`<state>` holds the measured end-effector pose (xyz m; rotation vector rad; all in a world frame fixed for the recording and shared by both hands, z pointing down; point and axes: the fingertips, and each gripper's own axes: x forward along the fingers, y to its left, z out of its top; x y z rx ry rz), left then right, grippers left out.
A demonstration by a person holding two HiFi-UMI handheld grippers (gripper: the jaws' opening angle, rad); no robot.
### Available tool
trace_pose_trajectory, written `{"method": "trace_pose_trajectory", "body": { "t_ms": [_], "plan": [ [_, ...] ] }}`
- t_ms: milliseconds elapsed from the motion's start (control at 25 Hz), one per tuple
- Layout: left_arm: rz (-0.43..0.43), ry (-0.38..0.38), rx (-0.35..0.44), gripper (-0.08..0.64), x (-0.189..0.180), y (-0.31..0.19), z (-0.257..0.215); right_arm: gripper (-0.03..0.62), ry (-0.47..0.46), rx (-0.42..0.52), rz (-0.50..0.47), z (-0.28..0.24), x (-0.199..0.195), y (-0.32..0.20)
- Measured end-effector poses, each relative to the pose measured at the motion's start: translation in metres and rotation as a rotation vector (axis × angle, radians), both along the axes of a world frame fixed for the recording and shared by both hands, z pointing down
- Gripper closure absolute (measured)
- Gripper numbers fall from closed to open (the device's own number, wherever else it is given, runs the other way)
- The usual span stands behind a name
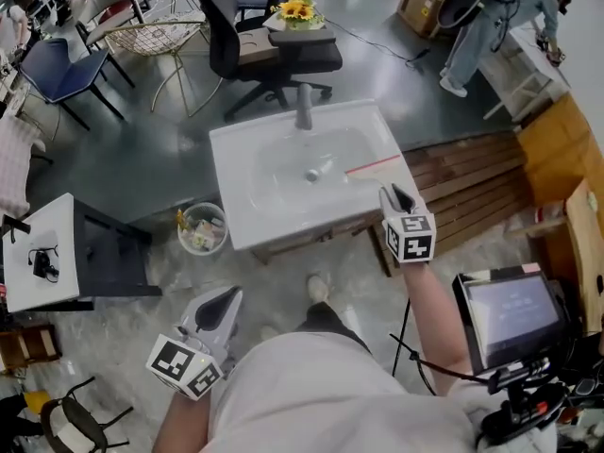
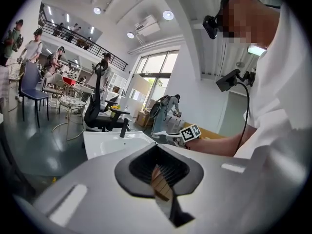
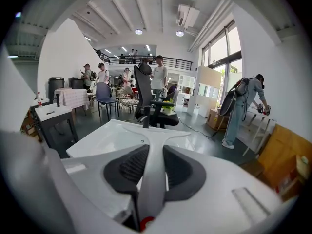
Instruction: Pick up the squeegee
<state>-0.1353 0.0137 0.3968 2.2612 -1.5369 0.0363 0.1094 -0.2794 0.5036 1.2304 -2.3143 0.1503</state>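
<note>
Right gripper [image 1: 401, 199] centre-right of the head view, my fingers clenched on the squeegee [image 1: 373, 166] handle. The red-edged blade sticks out over the right side of the white sink [image 1: 247, 217], below the faucet [image 1: 304, 107]. In the right gripper view the white handle [image 3: 150, 147] runs up between both black pads. Left gripper [image 1: 219, 308] at lower left, off the sink, fingers pressed together with nothing in them [image 2: 158, 172].

white sink basin [image 1: 283, 226] with grey faucet [image 1: 304, 108], black office chair [image 1: 269, 50] behind it (sunflowers [image 1: 296, 9] just beyond), litter-filled bin [image 1: 202, 228] at its left, wooden pallet [image 1: 472, 182] at its right.
</note>
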Motion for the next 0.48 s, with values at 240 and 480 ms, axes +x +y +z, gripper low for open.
{"method": "trace_pose_trajectory", "body": {
  "t_ms": [240, 480],
  "plan": [
    [0.034, 0.019, 0.011, 0.552, -0.003, 0.031, 0.005, 0.495, -0.017, 0.007, -0.008, -0.013, -0.007, 0.056],
    [0.063, 0.046, 0.018, 0.552, -0.002, 0.054, 0.008, 0.495, -0.041, 0.008, -0.028, -0.030, -0.016, 0.103]
  ]
}}
